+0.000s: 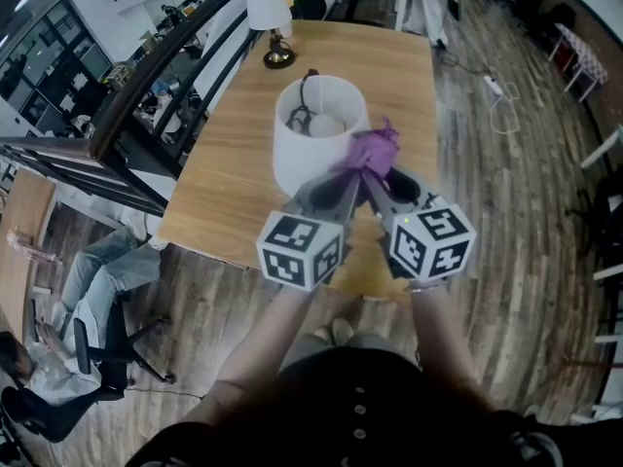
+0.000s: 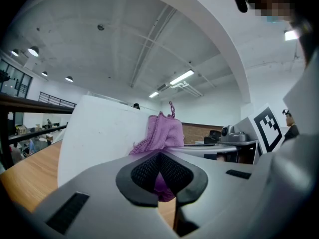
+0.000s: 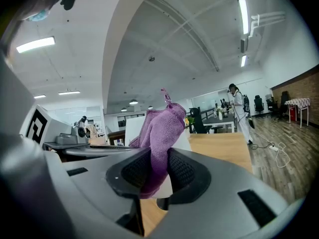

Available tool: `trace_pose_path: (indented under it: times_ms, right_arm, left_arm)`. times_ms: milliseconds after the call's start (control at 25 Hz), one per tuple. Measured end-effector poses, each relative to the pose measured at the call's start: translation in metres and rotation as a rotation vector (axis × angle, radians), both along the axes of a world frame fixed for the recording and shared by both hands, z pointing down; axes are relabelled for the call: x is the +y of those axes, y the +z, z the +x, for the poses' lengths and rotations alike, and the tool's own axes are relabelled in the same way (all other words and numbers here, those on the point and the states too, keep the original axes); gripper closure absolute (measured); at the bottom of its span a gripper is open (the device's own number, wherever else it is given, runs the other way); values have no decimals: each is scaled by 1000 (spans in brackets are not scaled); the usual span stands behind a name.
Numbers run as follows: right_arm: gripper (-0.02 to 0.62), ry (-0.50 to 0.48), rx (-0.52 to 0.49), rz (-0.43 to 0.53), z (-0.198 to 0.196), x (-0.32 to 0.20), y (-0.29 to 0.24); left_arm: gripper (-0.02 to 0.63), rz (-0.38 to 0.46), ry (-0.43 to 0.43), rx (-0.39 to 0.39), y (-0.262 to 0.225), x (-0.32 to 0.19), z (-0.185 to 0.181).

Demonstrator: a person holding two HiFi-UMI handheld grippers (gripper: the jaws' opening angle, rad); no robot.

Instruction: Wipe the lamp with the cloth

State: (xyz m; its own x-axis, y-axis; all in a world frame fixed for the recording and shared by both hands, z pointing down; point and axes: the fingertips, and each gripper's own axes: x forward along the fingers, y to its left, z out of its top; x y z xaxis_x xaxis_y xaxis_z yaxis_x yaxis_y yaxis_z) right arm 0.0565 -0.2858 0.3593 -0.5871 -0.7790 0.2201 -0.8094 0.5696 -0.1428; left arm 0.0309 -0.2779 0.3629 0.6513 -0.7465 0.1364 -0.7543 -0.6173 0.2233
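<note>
A large white lamp shade (image 1: 310,136) stands in the middle of the wooden table (image 1: 224,193); its bulb and wire frame show inside. A purple cloth (image 1: 374,150) is bunched against the shade's right rim. Both grippers meet at the cloth from the near side. My left gripper (image 1: 348,179) is shut on the cloth (image 2: 162,132), with the shade (image 2: 99,133) just left of it. My right gripper (image 1: 377,181) is shut on the same cloth (image 3: 160,131), and the shade (image 3: 132,128) shows partly behind it.
A small lamp (image 1: 270,19) with a white shade and brass base stands at the table's far end. A dark railing (image 1: 156,86) runs along the table's left side. A person (image 1: 92,290) sits on a chair at lower left. Cables (image 1: 501,105) lie on the floor at right.
</note>
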Motion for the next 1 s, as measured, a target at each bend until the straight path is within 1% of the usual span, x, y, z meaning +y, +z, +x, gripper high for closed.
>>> trace_pose_path:
  times_ms: [160,320,520,1000]
  right_arm:
    - [499,7,5,-11,0,0,6]
    - [499,13,6,-33,1,2,15]
    - [499,20,10,-68,4,4,30]
    - [499,45,15,-131,7,13,59]
  left_arm:
    - [595,-11,6,-3,5,0,0]
    - [595,-34,16,-3,14,2,1]
    - [595,-61,28,-20,29,6,5]
    - [595,-126,36,-29,59,15,8]
